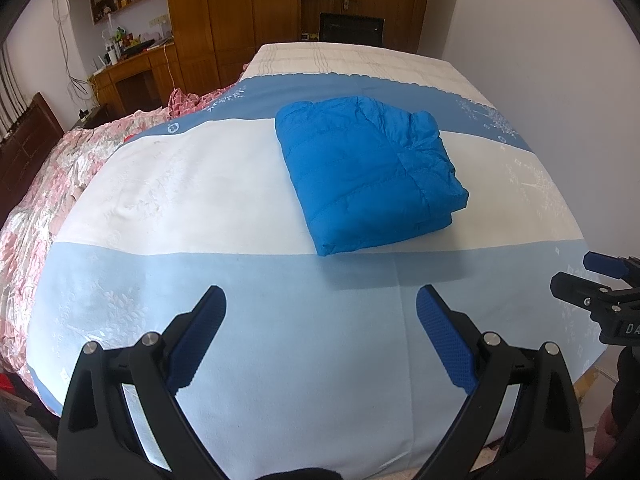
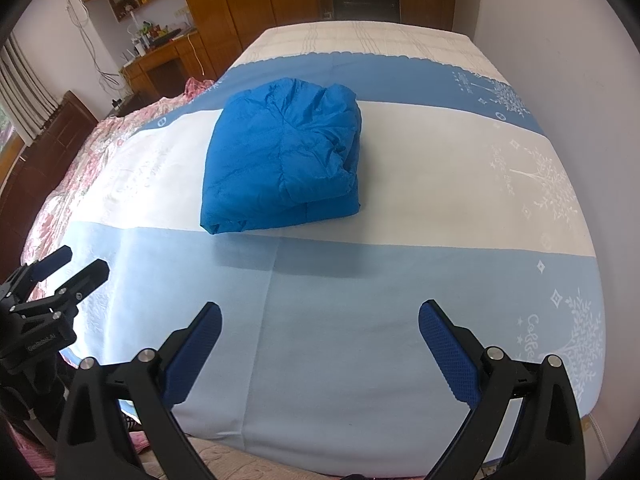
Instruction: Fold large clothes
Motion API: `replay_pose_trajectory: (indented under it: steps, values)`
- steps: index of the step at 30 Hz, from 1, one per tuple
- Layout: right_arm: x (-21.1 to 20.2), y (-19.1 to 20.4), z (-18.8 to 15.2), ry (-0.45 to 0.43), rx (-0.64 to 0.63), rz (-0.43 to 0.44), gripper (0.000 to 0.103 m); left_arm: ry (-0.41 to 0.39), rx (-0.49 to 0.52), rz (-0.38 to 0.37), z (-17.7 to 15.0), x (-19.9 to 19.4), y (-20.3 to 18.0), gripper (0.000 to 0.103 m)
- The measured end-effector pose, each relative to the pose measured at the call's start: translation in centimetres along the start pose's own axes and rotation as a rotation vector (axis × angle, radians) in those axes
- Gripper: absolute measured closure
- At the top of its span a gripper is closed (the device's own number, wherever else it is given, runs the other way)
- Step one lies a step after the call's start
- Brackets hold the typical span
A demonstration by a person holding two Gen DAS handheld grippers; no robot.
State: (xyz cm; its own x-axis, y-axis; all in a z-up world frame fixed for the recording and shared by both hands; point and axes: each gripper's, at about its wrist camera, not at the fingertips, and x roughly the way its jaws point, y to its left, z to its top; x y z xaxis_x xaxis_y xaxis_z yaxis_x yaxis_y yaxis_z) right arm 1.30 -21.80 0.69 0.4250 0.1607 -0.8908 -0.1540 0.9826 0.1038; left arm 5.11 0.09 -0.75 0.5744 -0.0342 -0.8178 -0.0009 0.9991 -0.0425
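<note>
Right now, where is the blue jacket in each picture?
Left wrist view: the folded jacket lies right of centre, on the white stripe.
Right wrist view: the jacket lies left of centre, on the same stripe.
Shared landmark: the black chair past the bed's far end.

Black left gripper [image 1: 321,300], right gripper [image 2: 320,316]; blue textured pads [image 1: 444,332], silver screws [image 1: 491,337]

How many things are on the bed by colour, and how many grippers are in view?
Blue: 1, the folded blue jacket on the striped sheet
Pink floral: 1, the crumpled bedding along the far side
Black with blue pads: 2, the left gripper and right gripper, both open and empty
Total: 4
</note>
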Motion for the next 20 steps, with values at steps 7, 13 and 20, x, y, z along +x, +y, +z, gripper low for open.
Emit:
replay_pose_trajectory:
  steps: [7,13,20]
  values:
    - [0.34,-0.19,0.07,0.007,0.002,-0.001,0.004,0.0,0.005,-0.008,0.09,0.04,0.35,0.008]
    - [0.37,-0.19,0.05,0.009,0.003,0.002,0.004,0.002,0.007,-0.004,0.12,0.06,0.42,0.008]
    - [0.49,-0.3,0.09,0.011,0.003,0.001,0.004,0.007,0.008,-0.004,0.26,0.23,0.5,0.008]
